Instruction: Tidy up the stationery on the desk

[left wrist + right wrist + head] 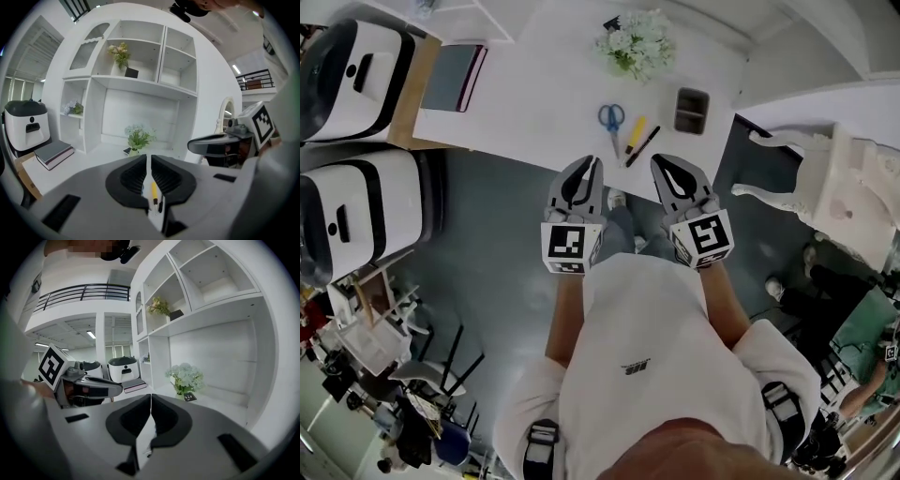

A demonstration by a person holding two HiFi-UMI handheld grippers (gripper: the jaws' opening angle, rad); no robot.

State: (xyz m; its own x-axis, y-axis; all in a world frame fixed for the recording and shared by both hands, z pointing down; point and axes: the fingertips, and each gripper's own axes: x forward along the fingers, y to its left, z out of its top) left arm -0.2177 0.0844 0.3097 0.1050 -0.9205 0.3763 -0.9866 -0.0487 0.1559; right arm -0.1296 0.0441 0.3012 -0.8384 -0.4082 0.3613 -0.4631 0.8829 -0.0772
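Left tool (593, 165), right tool (661, 164): both pressed closed, empty, hanging just off bench (544, 94) near edge. Scissors (611, 117), marker (635, 133), pen (643, 145) lie by that edge. Holder (691, 110) sits toward right edge. Tidying not begun, I'd judge. Next: open one tool, reach pen.

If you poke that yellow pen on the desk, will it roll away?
Probably, since the yellow pen looks slim and round and lies flat on the smooth white desk. The black pen close beside it might stop it. It looks stiff and light.

Office-like showroom: desk (534, 112), shelving (140, 70), appliances (356, 80).
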